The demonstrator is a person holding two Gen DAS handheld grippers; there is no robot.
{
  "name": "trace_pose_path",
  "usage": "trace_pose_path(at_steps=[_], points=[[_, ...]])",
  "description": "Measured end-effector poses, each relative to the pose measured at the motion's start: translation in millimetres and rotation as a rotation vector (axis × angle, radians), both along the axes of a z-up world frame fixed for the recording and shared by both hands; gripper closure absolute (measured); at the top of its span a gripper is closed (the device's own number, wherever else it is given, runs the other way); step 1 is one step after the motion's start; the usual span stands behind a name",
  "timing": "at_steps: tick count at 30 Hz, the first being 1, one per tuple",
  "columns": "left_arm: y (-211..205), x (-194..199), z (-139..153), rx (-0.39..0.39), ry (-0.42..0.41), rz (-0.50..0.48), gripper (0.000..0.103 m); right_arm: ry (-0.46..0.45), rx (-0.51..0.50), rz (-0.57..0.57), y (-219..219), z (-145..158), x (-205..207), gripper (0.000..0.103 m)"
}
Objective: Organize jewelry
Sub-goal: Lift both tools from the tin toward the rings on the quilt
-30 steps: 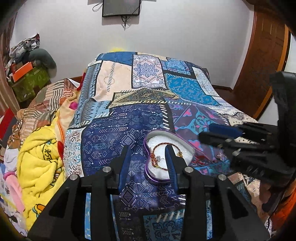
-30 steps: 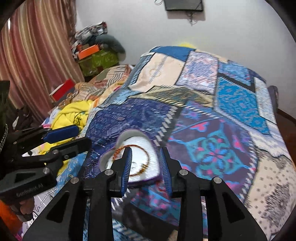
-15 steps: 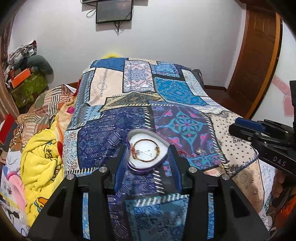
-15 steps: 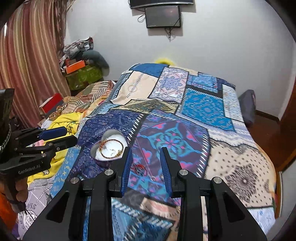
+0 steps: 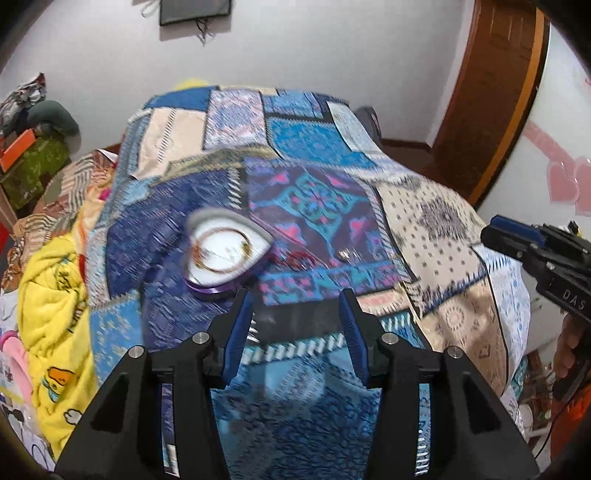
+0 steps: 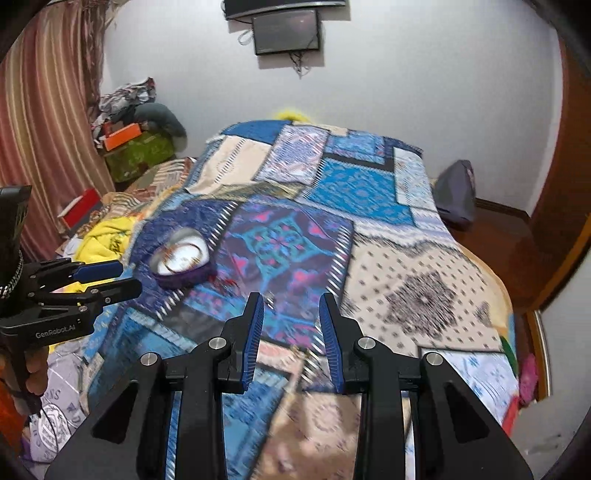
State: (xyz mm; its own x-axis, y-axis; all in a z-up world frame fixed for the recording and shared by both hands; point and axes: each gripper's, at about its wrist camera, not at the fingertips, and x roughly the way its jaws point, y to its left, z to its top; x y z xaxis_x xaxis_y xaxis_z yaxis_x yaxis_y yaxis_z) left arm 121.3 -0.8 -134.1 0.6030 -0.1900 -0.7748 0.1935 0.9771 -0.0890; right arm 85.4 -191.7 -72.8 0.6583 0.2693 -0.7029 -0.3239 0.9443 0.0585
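A purple heart-shaped box [image 5: 229, 254] with a white lining lies open on the patchwork bedspread [image 5: 317, 199]; a gold and red bangle [image 5: 221, 247] lies inside. It also shows in the right wrist view [image 6: 183, 258]. Small loose jewelry pieces [image 5: 347, 254] and a red piece [image 5: 295, 258] lie on the bedspread right of the box. My left gripper [image 5: 295, 317] is open and empty, held back from the box. My right gripper [image 6: 290, 314] is open and empty, above the bed's near part. Both views are motion-blurred.
A yellow blanket [image 5: 55, 306] and piled clothes lie left of the bed. Boxes [image 6: 136, 147] are stacked by the striped curtain [image 6: 40, 122]. A wooden door [image 5: 495, 92] stands at right, a dark bag [image 6: 456, 192] on the floor, a screen [image 6: 286, 31] on the wall.
Both grippers have pulled back and up from the heart box, which now looks smaller and farther. The box and bangle stay on the bed.
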Motion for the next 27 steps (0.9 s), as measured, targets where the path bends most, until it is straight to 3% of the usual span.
trace_pose_path(at_steps=[8, 17, 23, 27], points=[[-39.6, 2.6, -45.6, -0.012, 0.133, -0.095, 0.056, 0.086, 0.006, -0.054, -29.9, -25.7, -6.7, 0.075], [-61.0, 10.7, -79.2, -0.005, 0.214, -0.157, 0.056, 0.171, 0.037, -0.024, -24.0, -56.1, 1.4, 0.075], [-64.5, 14.3, -86.1, 0.006, 0.182, -0.175, 0.057, 0.204, 0.043, 0.008, -13.0, -68.1, 15.1, 0.075], [-67.0, 15.9, -89.5, 0.032, 0.156, -0.186, 0.065, 0.230, 0.040, 0.027, -5.0, -78.0, 26.1, 0.075]])
